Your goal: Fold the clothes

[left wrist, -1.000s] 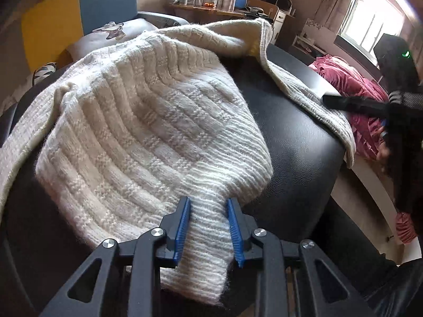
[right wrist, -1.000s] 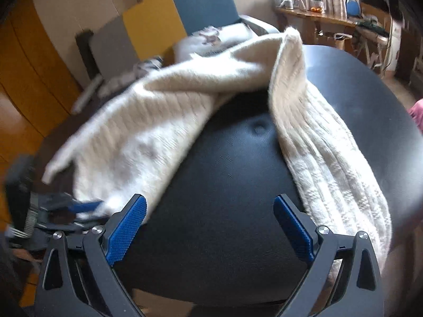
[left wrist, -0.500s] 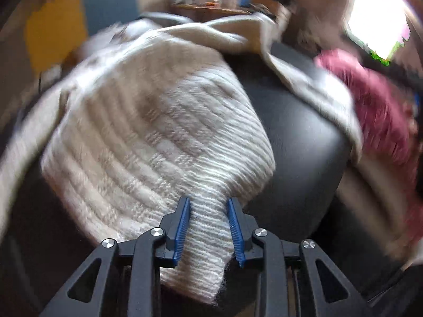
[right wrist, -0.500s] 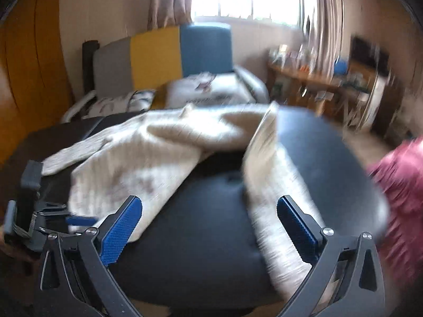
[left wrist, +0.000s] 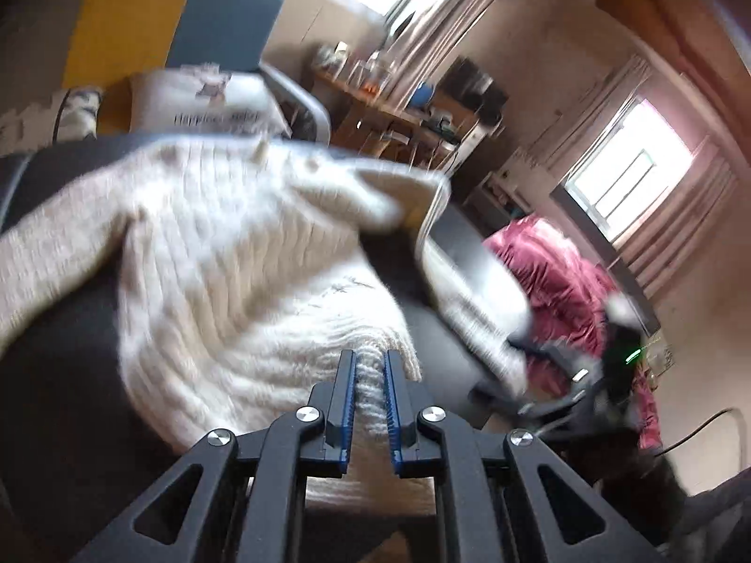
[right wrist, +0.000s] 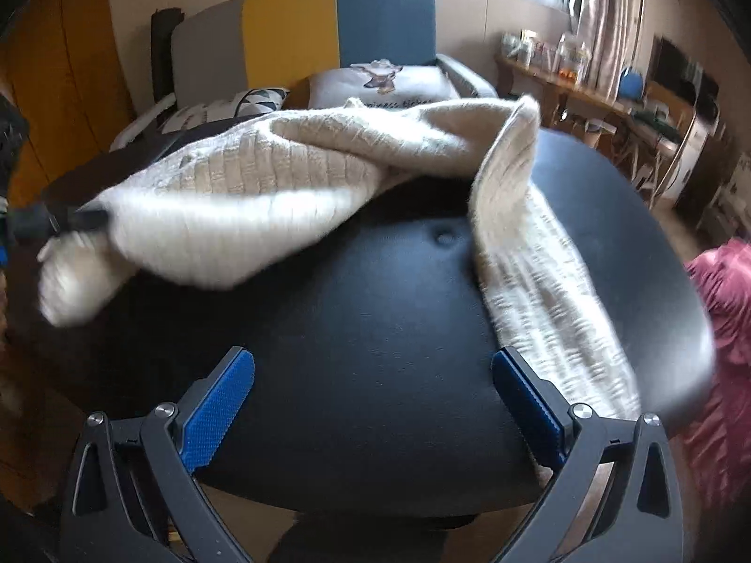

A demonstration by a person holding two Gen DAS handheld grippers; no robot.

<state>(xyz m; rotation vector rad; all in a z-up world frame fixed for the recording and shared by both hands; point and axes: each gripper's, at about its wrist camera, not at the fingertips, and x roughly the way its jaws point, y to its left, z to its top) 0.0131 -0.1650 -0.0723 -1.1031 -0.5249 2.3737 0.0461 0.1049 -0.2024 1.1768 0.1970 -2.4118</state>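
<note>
A: Two grippers, one garment. We've got the cream knit sweater (right wrist: 291,187) draped over the black padded stool (right wrist: 375,352), filling the middle of the right wrist view, w/ one long sleeve (right wrist: 540,281) trailing down toward lower right.

B: And the grips?

A: Left gripper (left wrist: 371,375) is clamped on a bunched ribbed edge of the sweater, bottom center of its own view; yarn shows squeezed between the blue pads. Right gripper (right wrist: 371,389) is spread wide, nothing between its jaws, hovering over bare stool at bottom center.

B: So how do we do this bit well?

A: We reckon the left side carries the fold, so keep the lift low and even, else the heavy knit sags and drags the rest askew. Right one should prob. take the loose sleeve near its cuff before we lay anything over.

B: Fabric condition?

A: Thick, chunky ribbing, fuzzy surface, likely stretchy. It's rumpled & twisted in the upper middle, not flat yet. Left view is motion-blurred, so finer detail we can't tell.

B: Small stuff?

A: One button dimple (right wrist: 443,236) in the stool top, mid-frame.
</note>
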